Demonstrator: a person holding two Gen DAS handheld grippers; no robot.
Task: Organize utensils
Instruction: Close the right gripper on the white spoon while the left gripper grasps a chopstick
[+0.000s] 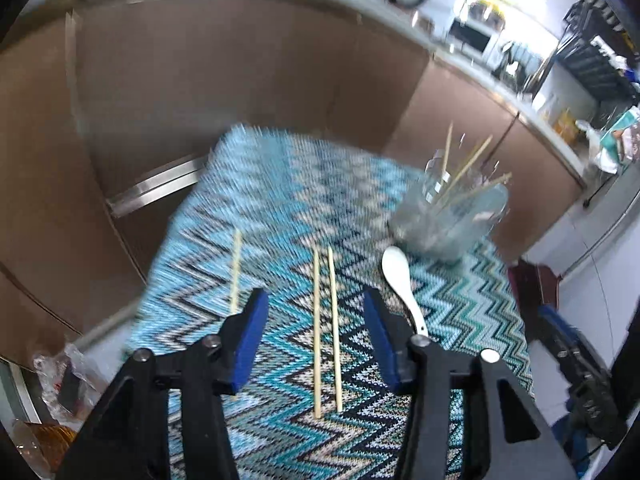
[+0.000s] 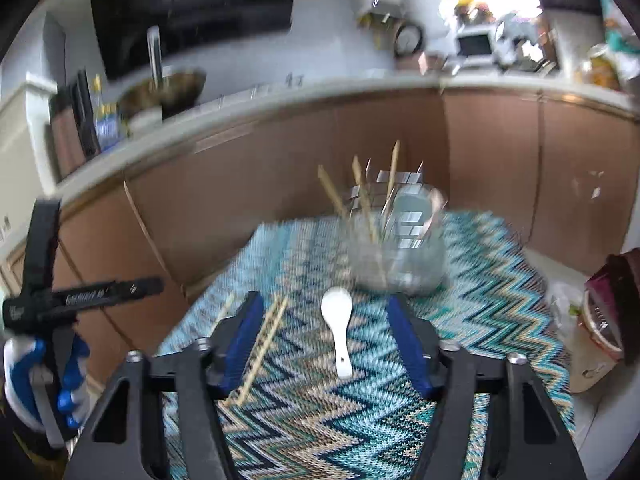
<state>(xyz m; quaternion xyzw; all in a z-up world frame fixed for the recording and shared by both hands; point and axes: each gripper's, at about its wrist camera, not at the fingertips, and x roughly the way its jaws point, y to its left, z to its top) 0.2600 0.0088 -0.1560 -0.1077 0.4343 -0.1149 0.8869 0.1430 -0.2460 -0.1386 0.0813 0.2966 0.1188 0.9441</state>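
Chopsticks of pale bamboo, a pair [image 1: 327, 330], lie on the zigzag woven mat [image 1: 280, 200] between the left gripper [image 1: 316, 304]'s parted, empty jaws. The right gripper [image 2: 326, 308], also apart and empty, frames one white ceramic spoon [image 2: 340, 326]; beyond stands a clear glass jar [image 2: 396, 252] holding more sticks.

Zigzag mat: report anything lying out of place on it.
Three chopsticks lie loose on the zigzag mat: a pair of chopsticks and a single chopstick apart. A white spoon lies flat before the glass jar, which already holds upright chopsticks. Nothing looks spilled or broken.
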